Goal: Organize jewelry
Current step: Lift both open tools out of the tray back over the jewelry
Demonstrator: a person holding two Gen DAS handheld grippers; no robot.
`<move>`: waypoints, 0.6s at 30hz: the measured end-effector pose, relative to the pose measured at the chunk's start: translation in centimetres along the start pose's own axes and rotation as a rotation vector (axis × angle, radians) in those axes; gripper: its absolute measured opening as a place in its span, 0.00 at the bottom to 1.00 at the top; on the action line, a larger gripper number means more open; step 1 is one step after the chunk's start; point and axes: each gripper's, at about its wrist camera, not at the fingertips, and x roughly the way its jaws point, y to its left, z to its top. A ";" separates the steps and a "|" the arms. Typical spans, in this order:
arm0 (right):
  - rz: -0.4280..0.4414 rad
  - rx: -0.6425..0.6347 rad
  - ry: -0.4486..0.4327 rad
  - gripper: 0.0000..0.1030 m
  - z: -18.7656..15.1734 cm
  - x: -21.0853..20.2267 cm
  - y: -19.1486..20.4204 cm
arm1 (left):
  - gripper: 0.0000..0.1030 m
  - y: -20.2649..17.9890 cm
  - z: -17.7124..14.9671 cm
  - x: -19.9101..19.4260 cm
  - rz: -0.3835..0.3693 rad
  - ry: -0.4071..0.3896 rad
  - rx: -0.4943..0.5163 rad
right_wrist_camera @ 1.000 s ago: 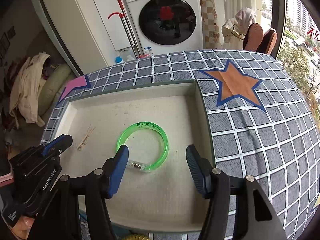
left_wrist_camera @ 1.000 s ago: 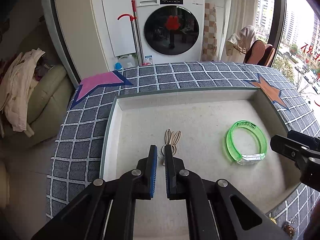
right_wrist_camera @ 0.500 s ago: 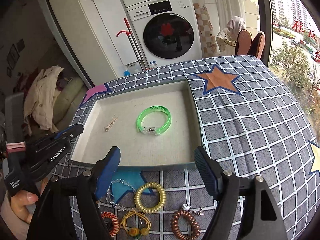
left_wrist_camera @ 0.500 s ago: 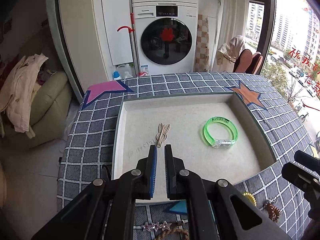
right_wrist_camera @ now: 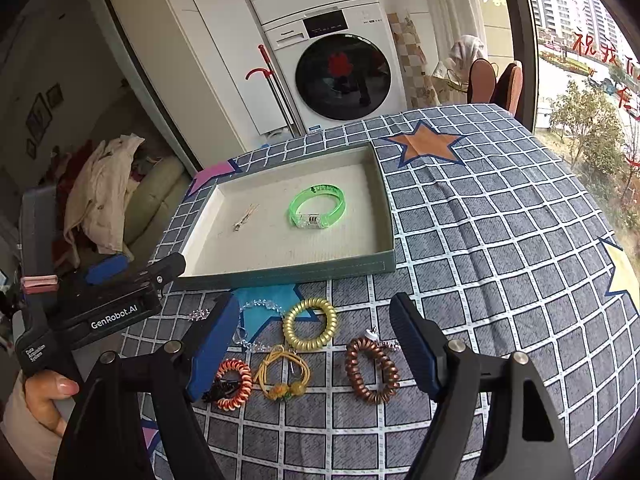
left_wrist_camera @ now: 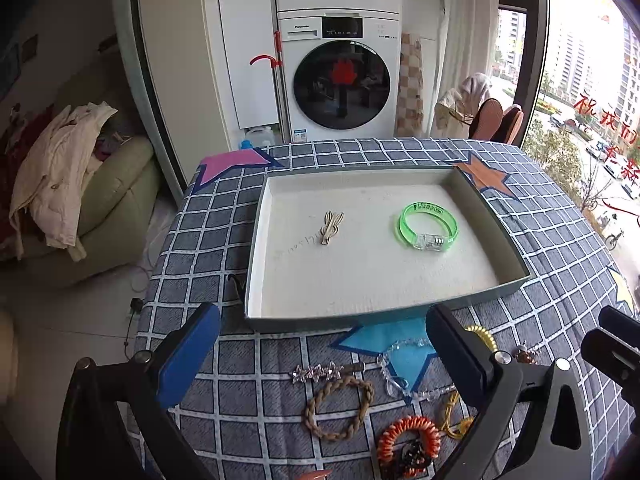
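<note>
A shallow green-walled tray (left_wrist_camera: 256,236) (right_wrist_camera: 288,270) holds a beige hair clip (left_wrist_camera: 331,227) (right_wrist_camera: 245,217) and a green bangle (left_wrist_camera: 427,225) (right_wrist_camera: 318,207). Loose jewelry lies on the cloth in front of it: a braided brown ring (left_wrist_camera: 339,407), a star clip (left_wrist_camera: 318,372), an orange coil tie (left_wrist_camera: 408,438) (right_wrist_camera: 233,383), a gold coil tie (right_wrist_camera: 310,324), a copper coil tie (right_wrist_camera: 372,370), a yellow band (right_wrist_camera: 283,374). My left gripper (left_wrist_camera: 320,360) is open and empty above the braided ring. My right gripper (right_wrist_camera: 316,344) is open and empty above the coil ties.
The table has a grey checked cloth with coloured stars (right_wrist_camera: 430,145). A washing machine (left_wrist_camera: 340,84) stands behind it, a sofa with clothes (left_wrist_camera: 60,184) at the left, a window at the right. A bead chain (left_wrist_camera: 404,368) lies on the blue star.
Both grippers have pulled back from over the tray to the table's near side. My left gripper, shut before, has opened wide. The hair clip and bangle stay in the tray.
</note>
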 end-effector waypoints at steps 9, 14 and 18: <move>0.060 -0.010 -0.105 1.00 -2.9 -3.7 0.7 | 1.00 0.6 -4.3 -3.7 0.033 -0.034 -0.017; 0.048 -0.031 -0.085 1.00 -3.9 -4.1 1.2 | 1.00 0.5 -6.7 -5.3 0.016 -0.018 -0.002; -0.012 -0.074 -0.058 1.00 -4.9 -3.9 1.5 | 1.00 0.1 -8.8 -6.1 -0.006 -0.008 0.004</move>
